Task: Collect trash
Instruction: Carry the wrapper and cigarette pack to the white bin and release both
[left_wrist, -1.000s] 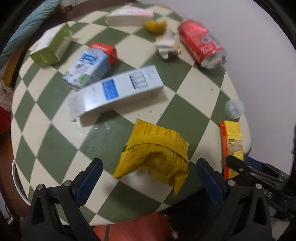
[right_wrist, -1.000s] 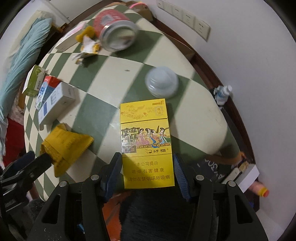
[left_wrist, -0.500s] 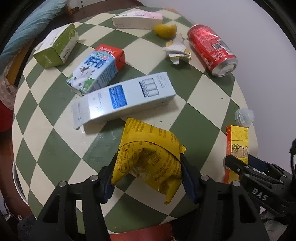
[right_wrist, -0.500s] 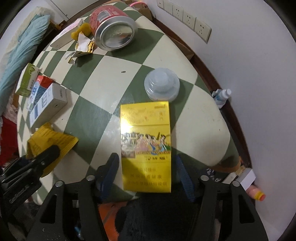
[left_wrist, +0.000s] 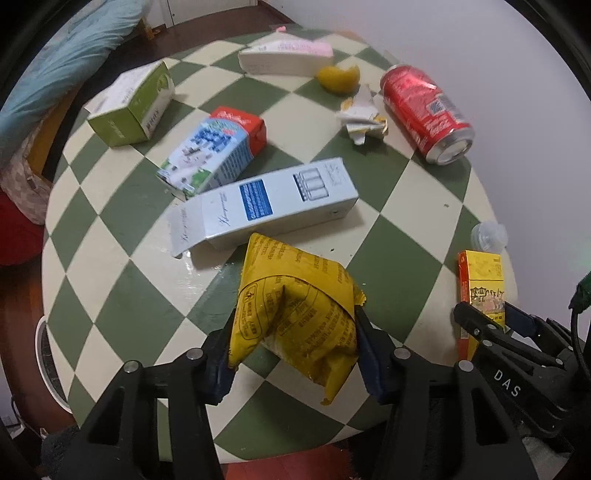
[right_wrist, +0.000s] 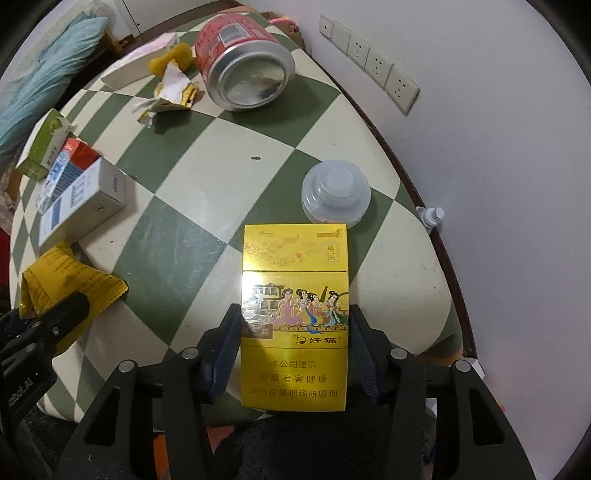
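Note:
A crumpled yellow snack wrapper is pinched between the blue pads of my left gripper, whose jaws are closing on it just above the green-and-cream checked round table. A yellow cigarette pack lies flat at the table's near edge between the pads of my right gripper, whose jaws are closing and touch both long sides. In the right wrist view the wrapper shows at lower left in the other gripper. The left wrist view shows the pack at far right.
On the table lie a red can, a long white-and-blue box, a milk carton, a green box, a pink-white box, crumpled paper and a clear lid just beyond the pack. The socketed wall stands close on the right.
My left gripper's jaws went from wide open to closed on the yellow wrapper, which is now squeezed and raised. The right gripper's pads eased off the pack, then closed back onto it.

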